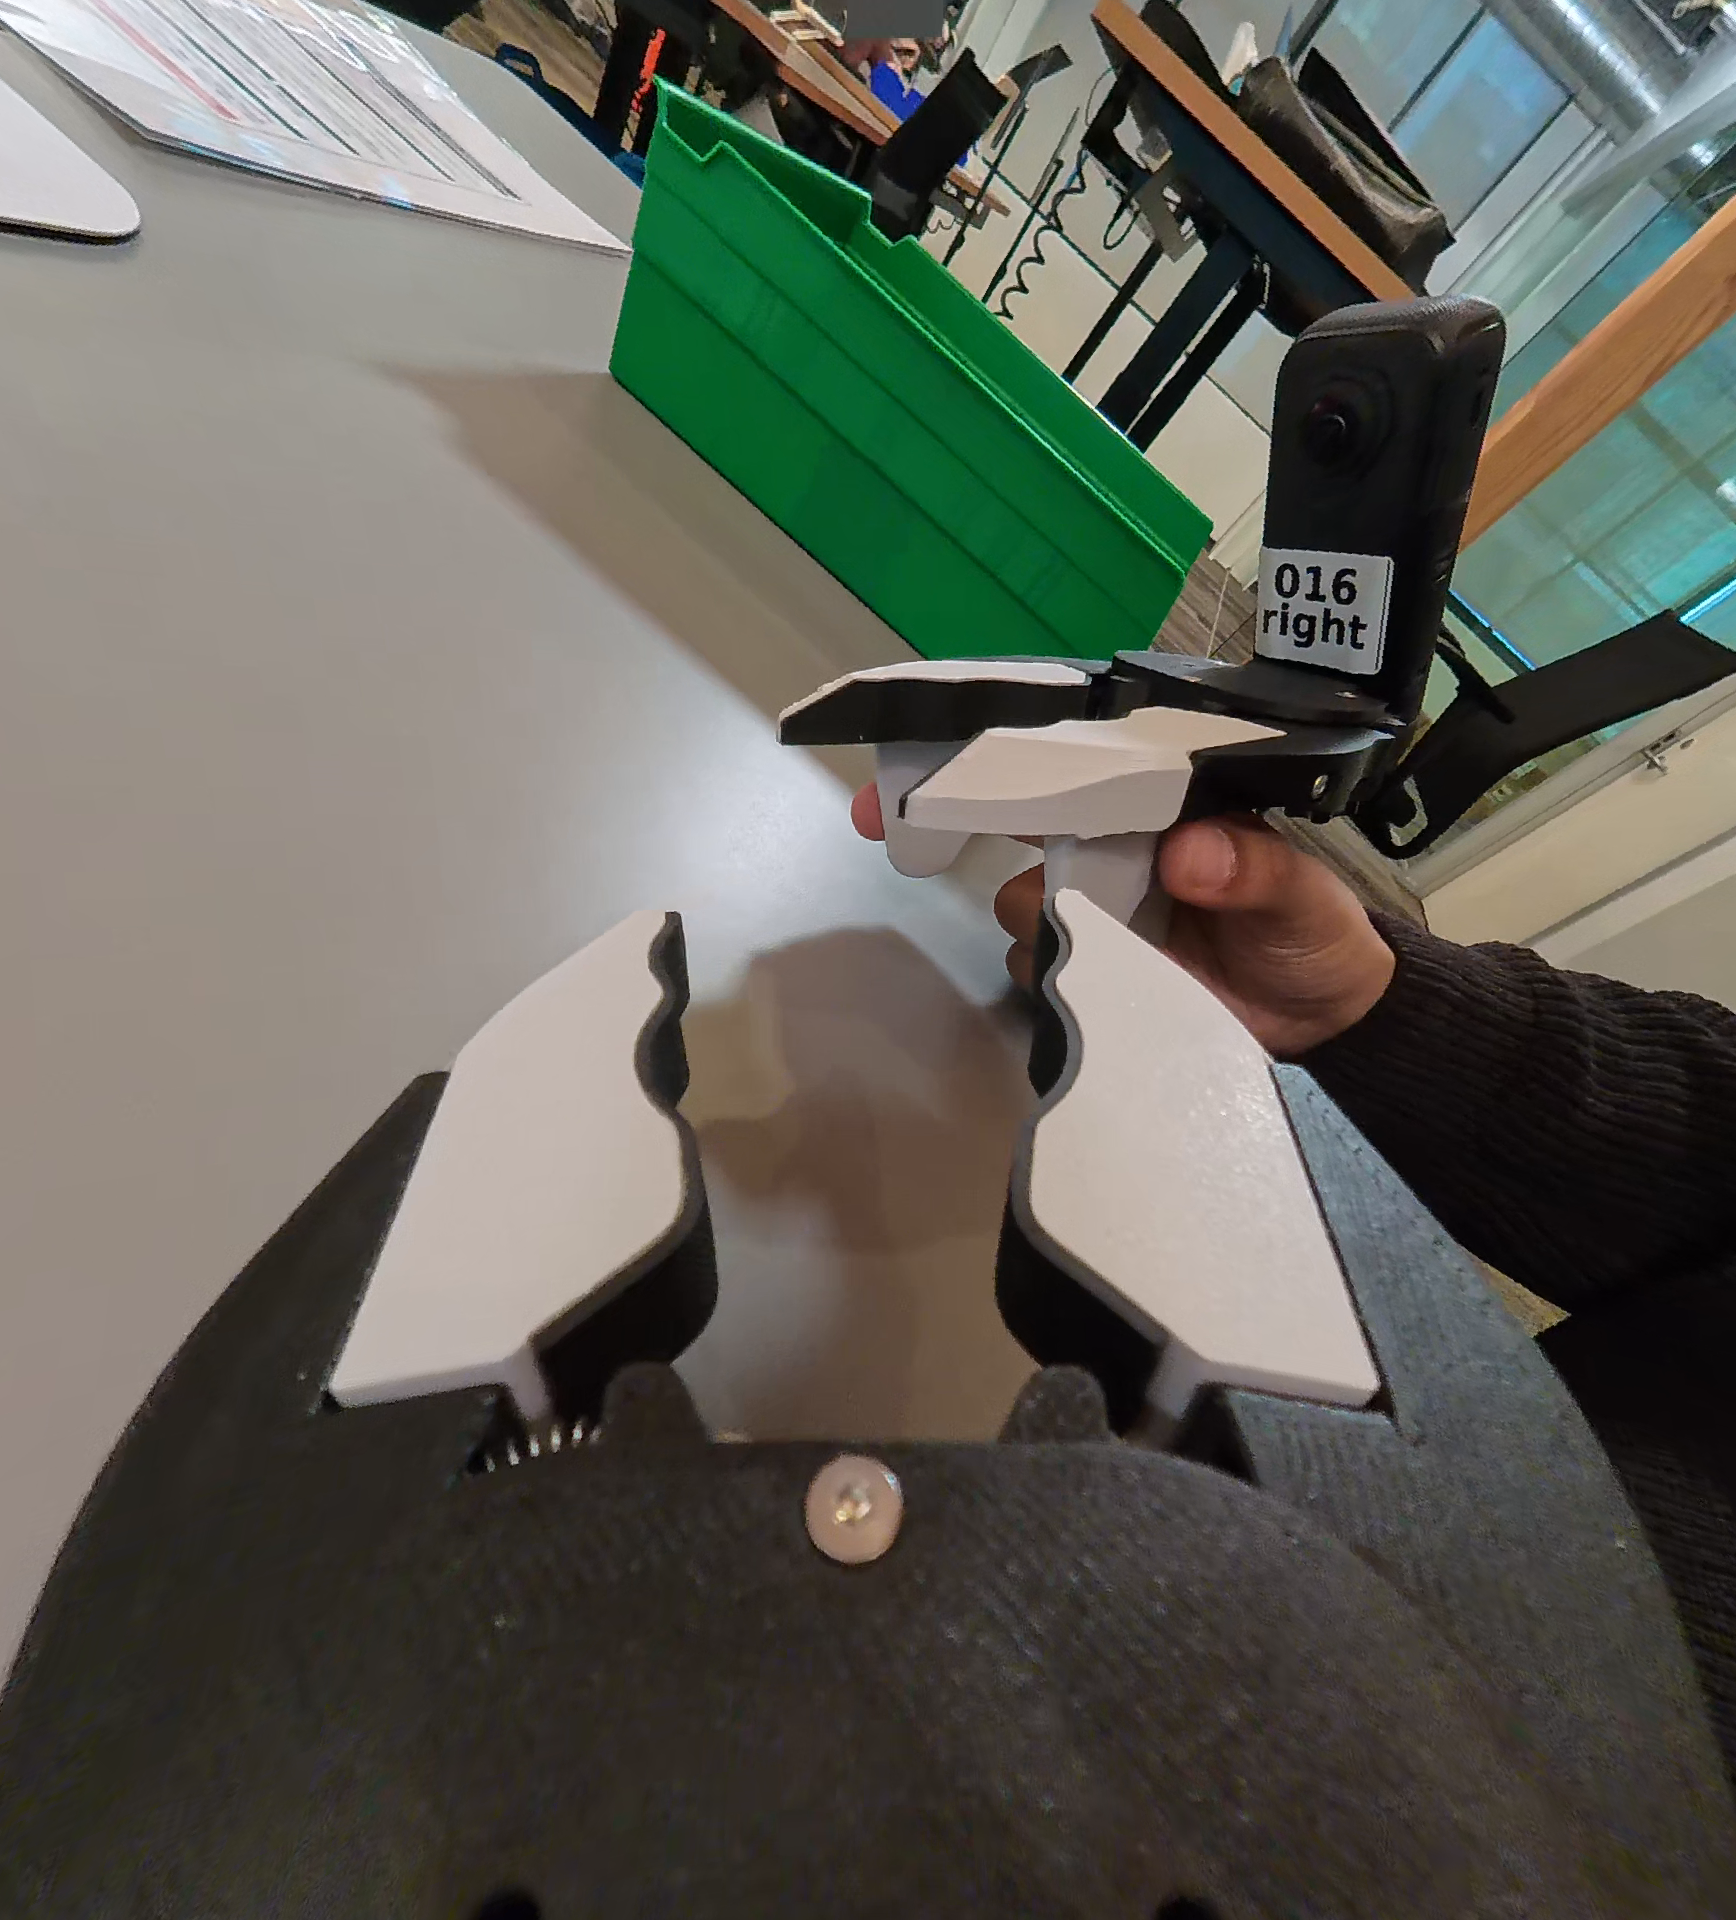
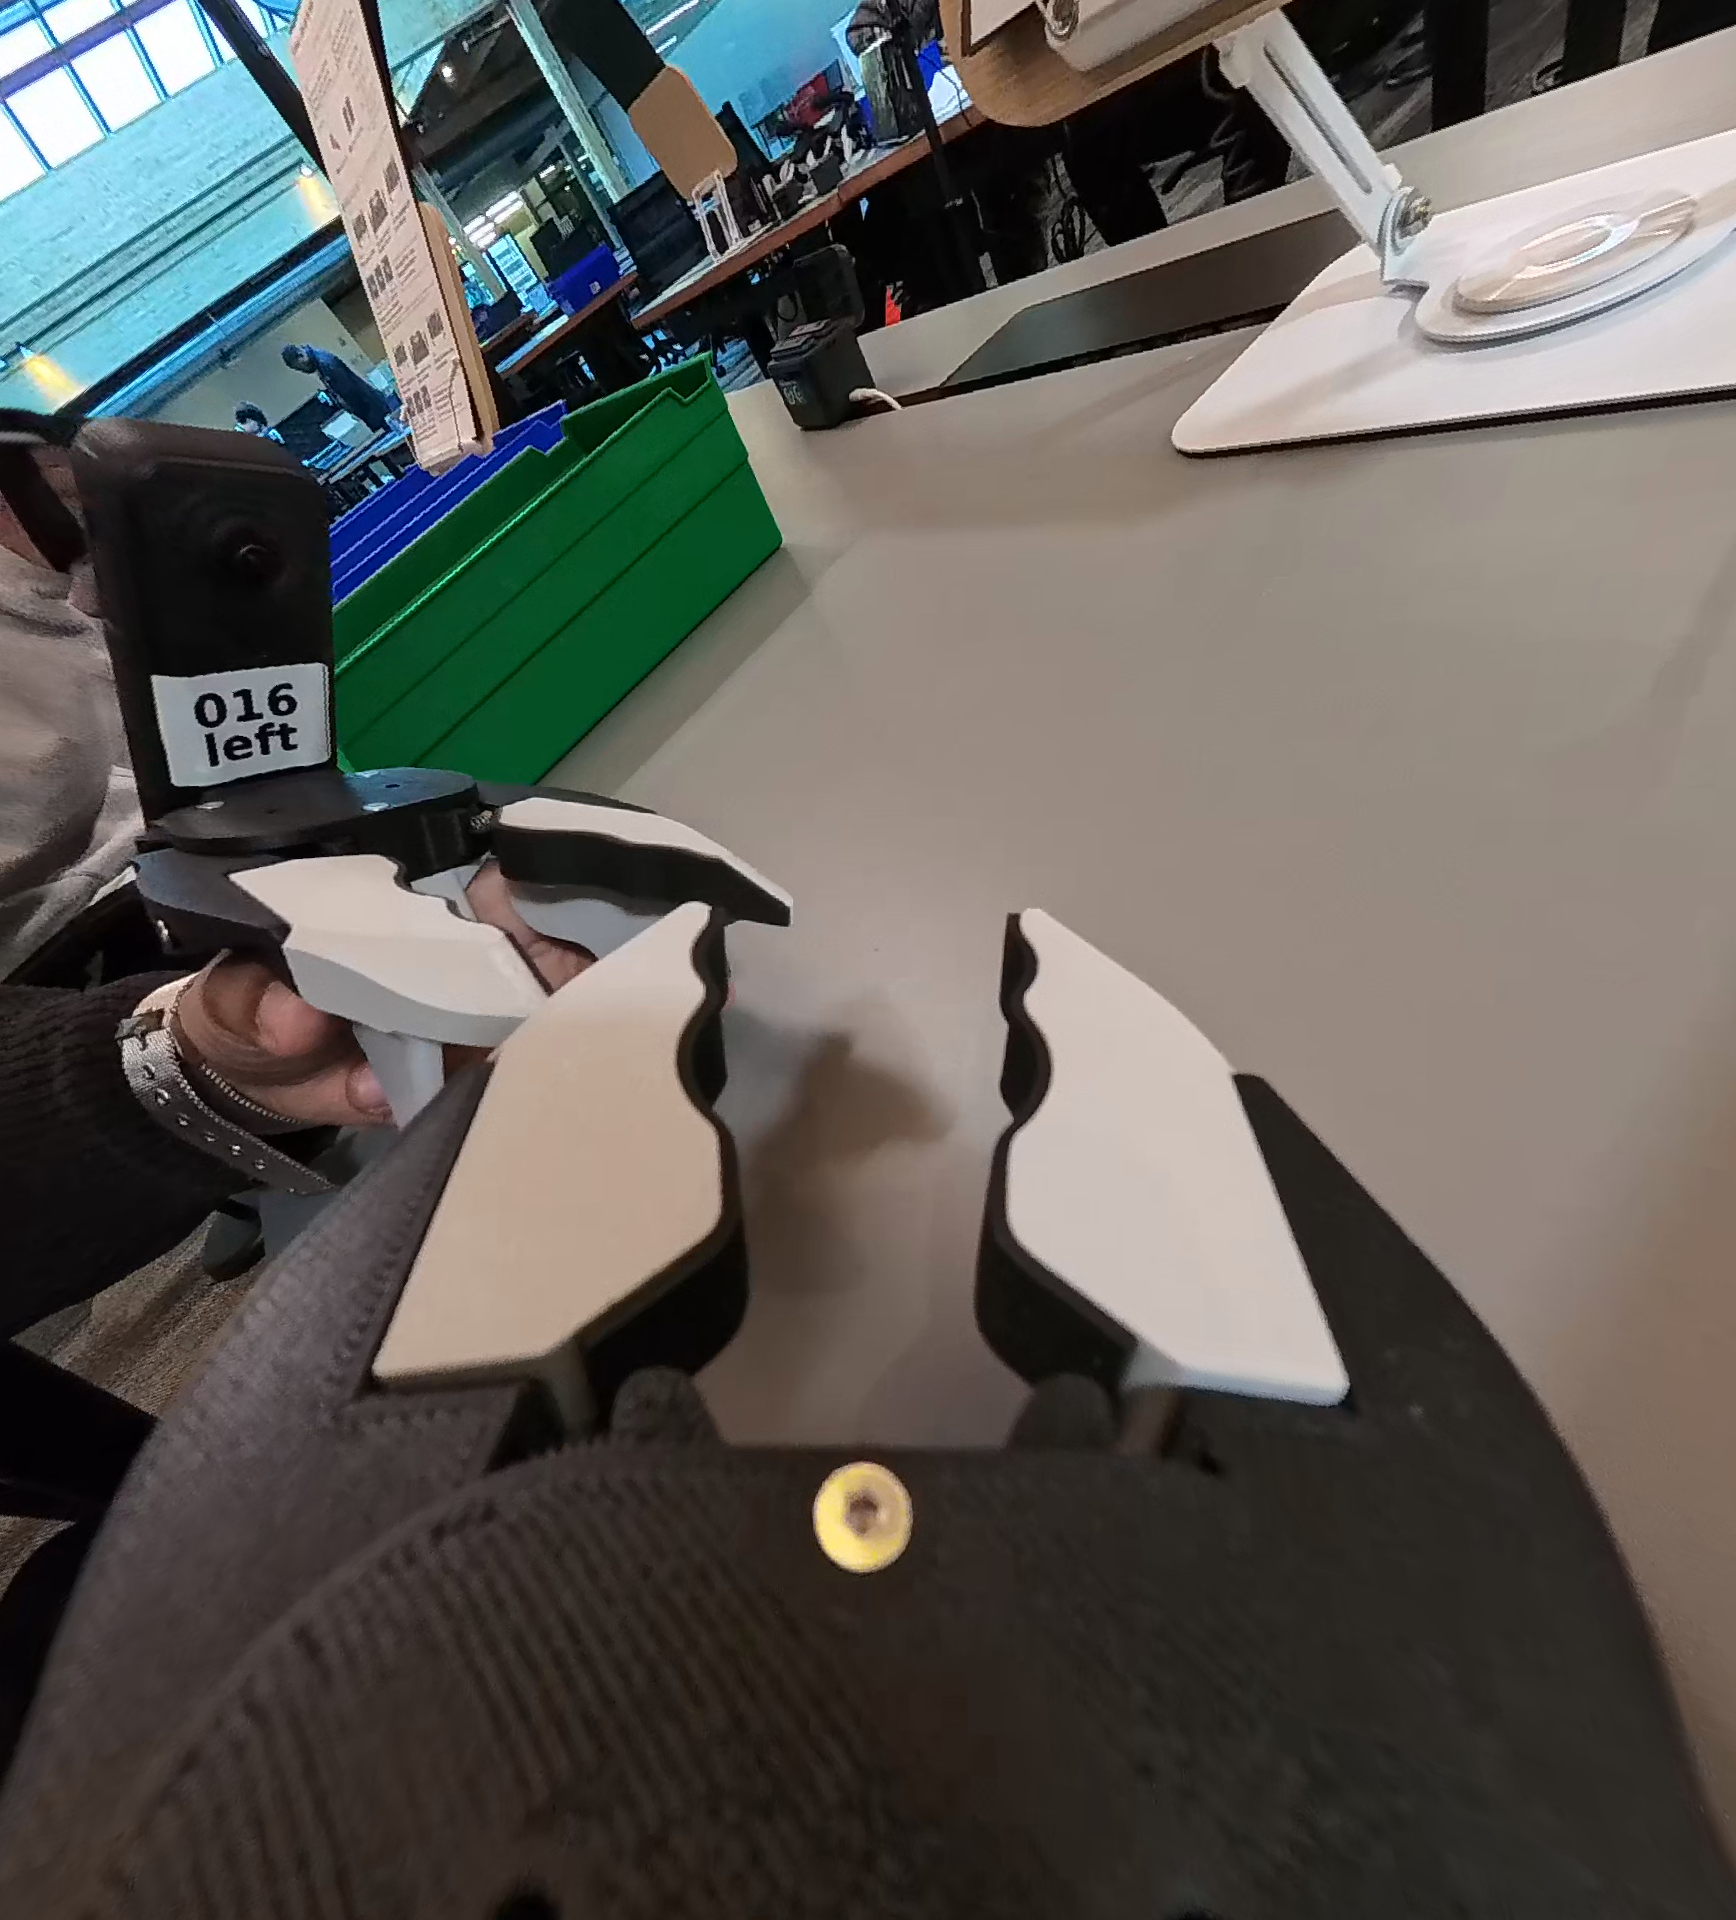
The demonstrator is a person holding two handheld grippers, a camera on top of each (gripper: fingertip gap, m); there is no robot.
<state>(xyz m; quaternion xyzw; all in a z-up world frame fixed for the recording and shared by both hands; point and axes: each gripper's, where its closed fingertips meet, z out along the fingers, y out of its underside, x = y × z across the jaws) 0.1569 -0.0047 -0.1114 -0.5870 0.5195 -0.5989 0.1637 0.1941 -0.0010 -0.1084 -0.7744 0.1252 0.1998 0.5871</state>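
My left gripper [image 1: 864, 925] is open and empty, held low over the grey table [image 1: 220, 623] near its edge. My right gripper [image 1: 848, 764] shows just beyond it, open and empty, held by a hand [image 1: 1248, 935] in a dark sleeve, with a black camera [image 1: 1373, 468] on top. In the right wrist view my right gripper [image 2: 864, 920] is open over the bare table [image 2: 1259, 727]. The left gripper [image 2: 651, 925] is close at its left, open, with its fingertips next to my right gripper's left finger. A green bin [image 1: 895, 416] stands beyond both; its inside is hidden.
The green bin [image 2: 552, 623] stands at the table's edge with a blue bin [image 2: 438, 509] behind it. A white stand base [image 2: 1466, 353] and a small black device [image 2: 822, 374] lie at the back. A laminated sheet [image 1: 272, 94] lies far left. Desks and people stand beyond.
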